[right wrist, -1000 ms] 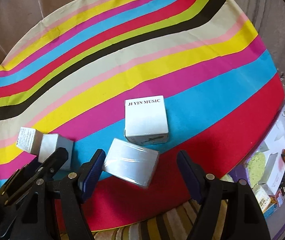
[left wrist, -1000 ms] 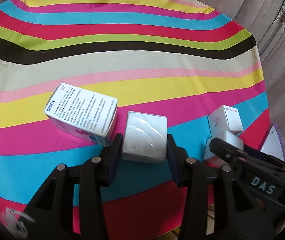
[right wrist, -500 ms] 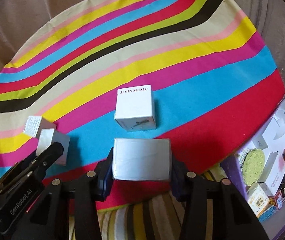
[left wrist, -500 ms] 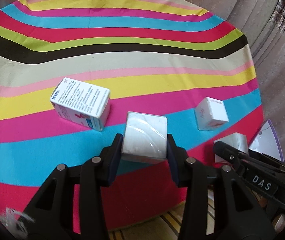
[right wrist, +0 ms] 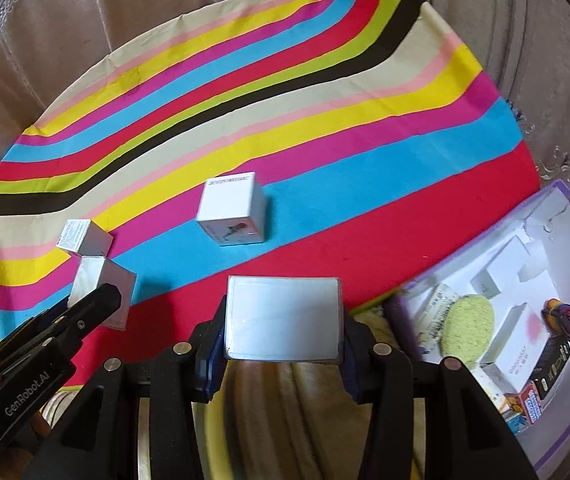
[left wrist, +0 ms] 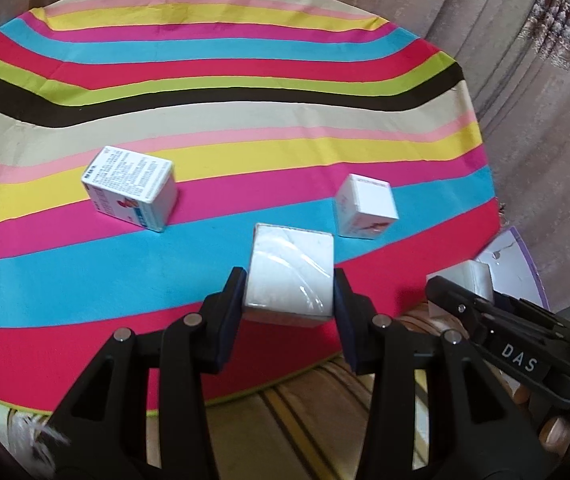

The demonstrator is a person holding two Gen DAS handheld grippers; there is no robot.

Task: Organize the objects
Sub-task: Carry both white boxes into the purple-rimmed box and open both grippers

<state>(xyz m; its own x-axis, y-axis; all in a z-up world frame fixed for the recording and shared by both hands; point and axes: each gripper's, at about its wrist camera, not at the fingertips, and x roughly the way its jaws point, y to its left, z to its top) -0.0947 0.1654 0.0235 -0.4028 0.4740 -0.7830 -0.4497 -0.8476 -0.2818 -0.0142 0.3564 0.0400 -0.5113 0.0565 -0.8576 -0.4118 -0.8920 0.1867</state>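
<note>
- A round table is shown, covered with a striped cloth in bright wavy bands; it serves as the work surface from which small boxes are being cleared.
- The left gripper is seen pinching a white cube-shaped box wrapped in clear film. The box is clamped by its two side faces and carried above the table's near edge, clear of the cloth.
- The right gripper is seen pinching a flat silvery-white box, gripped across its short ends so that its broad face is turned to the camera. It is held over the table's near rim.
- Two boxes are left standing on the cloth: a printed carton towards the left and a white cube box near the middle, well apart from each other.
- Beside the table on the right, a purple-edged bin is seen, already holding a yellow-green sponge and several small packages.
- Both held boxes are judged to be lifted so that they can be carried over to that bin, though the destination cannot be confirmed.
</note>
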